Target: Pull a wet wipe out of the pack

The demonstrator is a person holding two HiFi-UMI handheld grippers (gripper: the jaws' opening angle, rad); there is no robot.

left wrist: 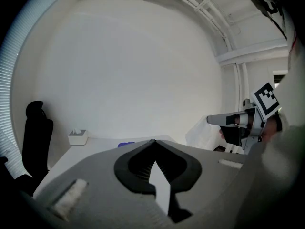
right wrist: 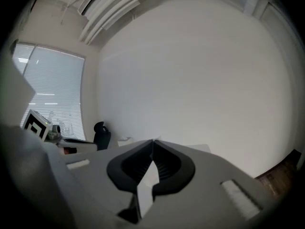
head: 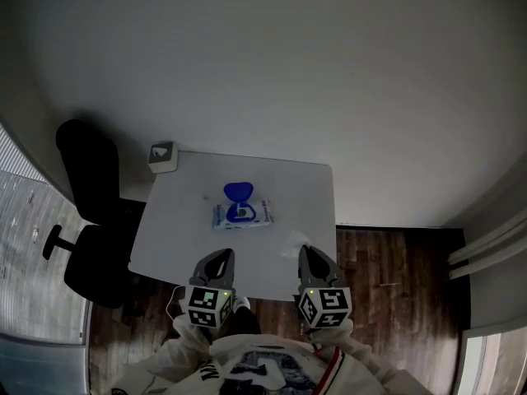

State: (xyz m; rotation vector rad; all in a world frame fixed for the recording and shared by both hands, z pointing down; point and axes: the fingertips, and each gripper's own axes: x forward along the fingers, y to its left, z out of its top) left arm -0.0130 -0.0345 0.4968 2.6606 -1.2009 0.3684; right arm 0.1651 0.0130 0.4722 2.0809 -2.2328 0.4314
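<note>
- On the white surface (head: 306, 186), in the head view, the wipe pack (head: 241, 215) lies near the middle. Its blue lid (head: 238, 191) is flipped open on the pack's far side.
- A tissue box (head: 163, 156) sits at the corner far-left of the pack, and a black chair (head: 89, 208) stands further left.
- Both tongs are at the surface's edge on the near side of the pack. The left tongs (head: 221, 257) are near-left of the pack and the right tongs (head: 306, 255) near-right. A pale wet wipe (head: 291, 242) shows at the right tongs' tips, apart from the pack.
- In the left gripper view, the left tongs are clenched tip to tip on nothing. To their right, the wipe hangs as a limp, translucent sheet from the right tongs' tip, clear of the pack.
- In the right gripper view, the right tongs are clenched, with a white sliver of wipe pinched at the tips.
- Step, as I judge it: the pull looks done, since the wipe is free of the pack.
- The next move calls for a firm pinch while the wipe is carried to a resting place. The idle left tongs could then press the lid down.
- Pose: both tongs point away from the person toward the pack, side by side and tilted slightly downward. The hands are drawn close to the body.
</note>
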